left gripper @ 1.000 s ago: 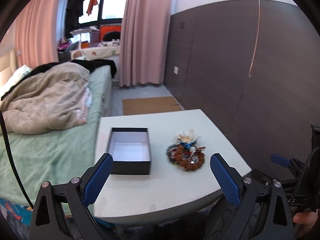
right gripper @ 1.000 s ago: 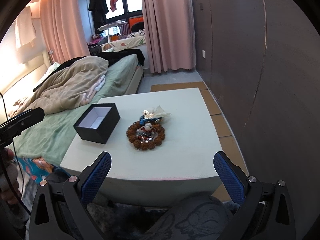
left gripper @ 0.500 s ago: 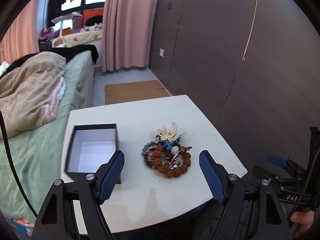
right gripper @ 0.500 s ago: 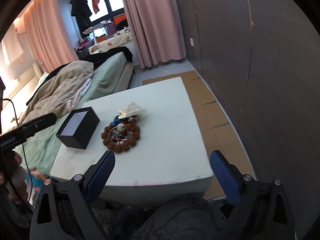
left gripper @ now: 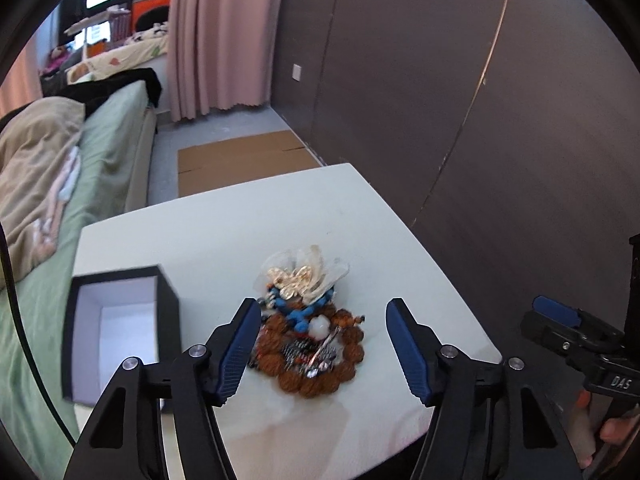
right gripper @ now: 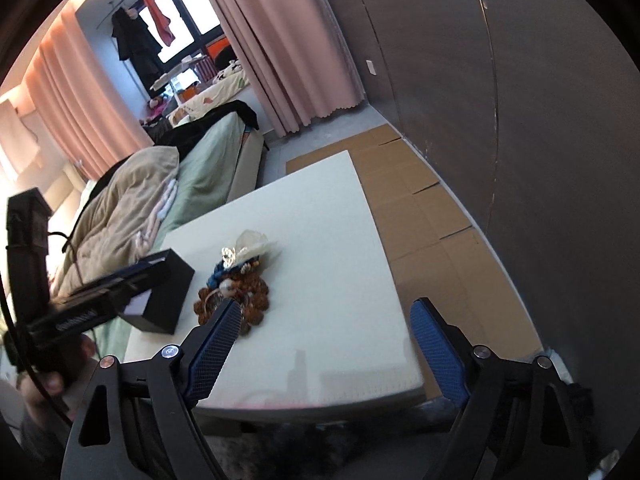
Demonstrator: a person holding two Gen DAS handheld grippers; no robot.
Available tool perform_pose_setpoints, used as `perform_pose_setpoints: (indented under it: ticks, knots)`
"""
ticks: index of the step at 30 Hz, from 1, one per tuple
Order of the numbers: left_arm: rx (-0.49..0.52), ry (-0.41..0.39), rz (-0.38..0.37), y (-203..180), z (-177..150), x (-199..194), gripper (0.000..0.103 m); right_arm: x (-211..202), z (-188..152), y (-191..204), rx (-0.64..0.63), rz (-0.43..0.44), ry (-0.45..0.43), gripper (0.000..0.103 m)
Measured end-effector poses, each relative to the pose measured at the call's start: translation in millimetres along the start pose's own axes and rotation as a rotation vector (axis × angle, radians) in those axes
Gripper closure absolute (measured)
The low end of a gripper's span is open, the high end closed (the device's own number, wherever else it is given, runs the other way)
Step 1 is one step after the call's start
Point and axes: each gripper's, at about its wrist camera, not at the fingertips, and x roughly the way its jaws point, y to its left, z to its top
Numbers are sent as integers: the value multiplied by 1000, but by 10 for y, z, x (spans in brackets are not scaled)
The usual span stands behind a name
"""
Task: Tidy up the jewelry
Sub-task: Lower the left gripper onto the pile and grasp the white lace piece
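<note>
Jewelry (left gripper: 310, 336) lies heaped near the middle of the white counter (left gripper: 224, 236), a brown bead bracelet (left gripper: 320, 376) under a gold-and-white flower piece. Just beside it sits an open black box (left gripper: 116, 328). The left hand-held gripper (left gripper: 320, 344) hangs over the heap, jaws apart and closing in, nothing pinched. The right hand-held gripper (right gripper: 324, 344) is likewise spread, narrowing, empty.

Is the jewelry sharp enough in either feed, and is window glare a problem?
Left wrist: jewelry pile slightly motion-blurred, beads and gold clip still readable; box edges smeared. Right wrist: pile softer, window blown out, fisheye bends the table edges.
</note>
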Motion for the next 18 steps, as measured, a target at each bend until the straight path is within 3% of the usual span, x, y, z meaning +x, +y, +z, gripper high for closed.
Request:
perform_pose_setpoints:
  ticks: [13, 15, 17, 18]
  knots:
    - [11, 146, 5, 9, 262, 793, 57, 251, 110, -234, 143, -1, 38, 16]
    - [9, 167, 11, 36, 304, 877, 73, 301, 138, -221, 151, 2, 50, 16]
    - [1, 176, -8, 78, 332, 921, 103, 328, 168, -199, 150, 4, 59, 16]
    - [-9, 177, -18, 101, 338, 924, 103, 348, 188, -179, 147, 5, 63, 16]
